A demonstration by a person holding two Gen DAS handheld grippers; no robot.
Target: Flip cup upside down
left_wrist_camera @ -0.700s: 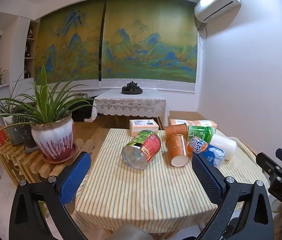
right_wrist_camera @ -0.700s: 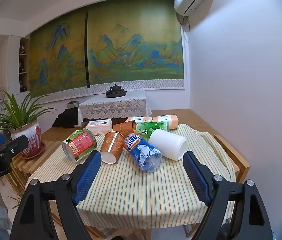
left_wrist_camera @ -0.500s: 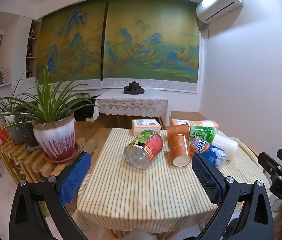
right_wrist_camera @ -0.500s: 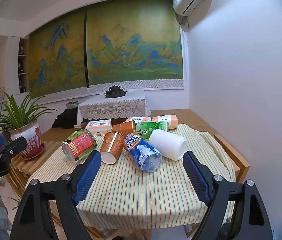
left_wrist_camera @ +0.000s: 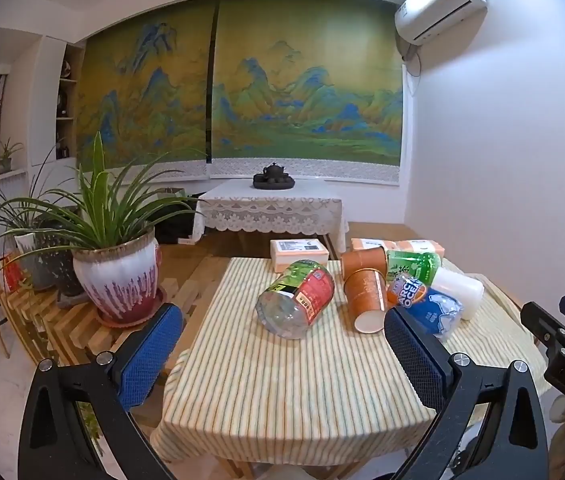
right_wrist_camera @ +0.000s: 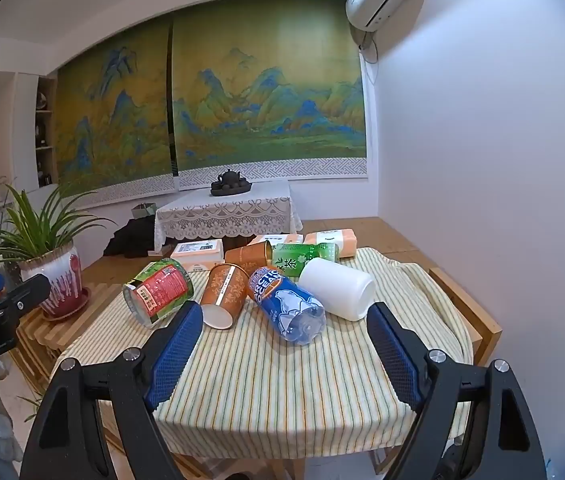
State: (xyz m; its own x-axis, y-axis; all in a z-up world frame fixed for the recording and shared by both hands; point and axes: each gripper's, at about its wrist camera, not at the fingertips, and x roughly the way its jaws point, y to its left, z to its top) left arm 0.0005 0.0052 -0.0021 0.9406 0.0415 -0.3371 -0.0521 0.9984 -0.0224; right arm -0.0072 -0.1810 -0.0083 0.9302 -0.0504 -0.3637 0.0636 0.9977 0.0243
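Note:
An orange paper cup (left_wrist_camera: 366, 298) lies on its side on the striped tablecloth, its open mouth toward me; it also shows in the right wrist view (right_wrist_camera: 223, 293). A second orange cup (left_wrist_camera: 362, 261) lies on its side behind it, also seen from the right (right_wrist_camera: 248, 254). A white cup (right_wrist_camera: 338, 294) lies on its side at the right. My left gripper (left_wrist_camera: 282, 356) is open and empty, short of the table's near edge. My right gripper (right_wrist_camera: 282, 354) is open and empty above the near part of the cloth.
A red-and-green labelled jar (left_wrist_camera: 296, 298), a blue bottle (right_wrist_camera: 286, 304) and a green tea bottle (right_wrist_camera: 302, 258) lie on the table (right_wrist_camera: 282, 392) among the cups. Boxes (left_wrist_camera: 298, 250) sit at the far edge. A potted plant (left_wrist_camera: 116, 276) stands on slats at the left. A wall is on the right.
Both views shifted only slightly; the left gripper drifted a little leftward, so the table objects sit a bit further right. Both grippers stay open.

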